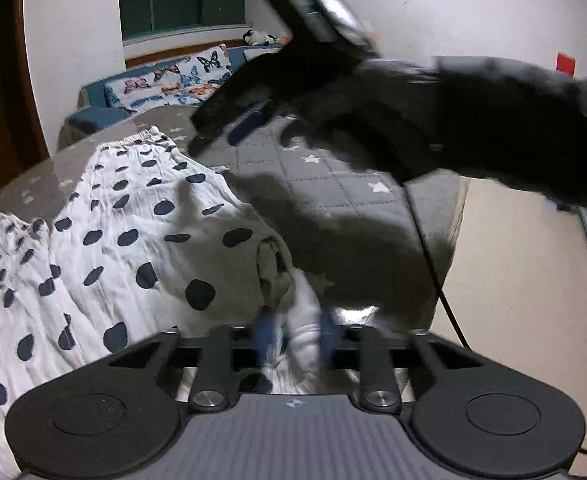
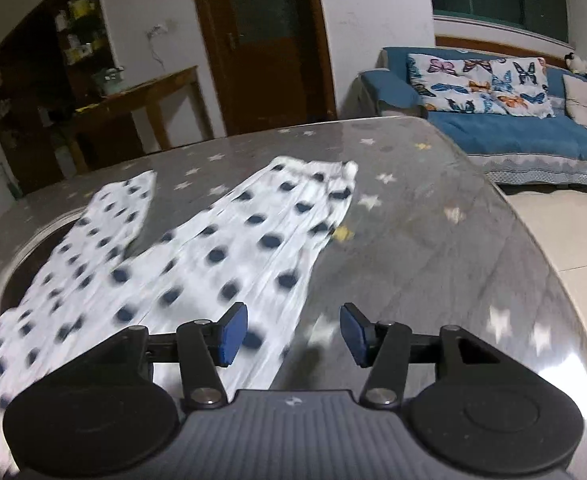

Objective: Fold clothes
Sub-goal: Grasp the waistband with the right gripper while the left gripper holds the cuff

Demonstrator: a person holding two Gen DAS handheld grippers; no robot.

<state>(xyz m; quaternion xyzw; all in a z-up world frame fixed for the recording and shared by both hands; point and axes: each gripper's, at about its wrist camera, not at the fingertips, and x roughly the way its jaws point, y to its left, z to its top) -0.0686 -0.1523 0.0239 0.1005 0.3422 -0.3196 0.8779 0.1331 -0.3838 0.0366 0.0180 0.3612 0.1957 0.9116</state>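
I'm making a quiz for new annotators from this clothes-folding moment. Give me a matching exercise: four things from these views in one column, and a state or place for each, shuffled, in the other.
Things:
1. left gripper
2. right gripper
3. polka-dot pants
4. butterfly cushions

States or places:
A. on the blue sofa
B. open, holding nothing
C. spread on the star-patterned table cover
D. shut on bunched white fabric

Pairs: 1-D, 2-B, 3-C, 4-A
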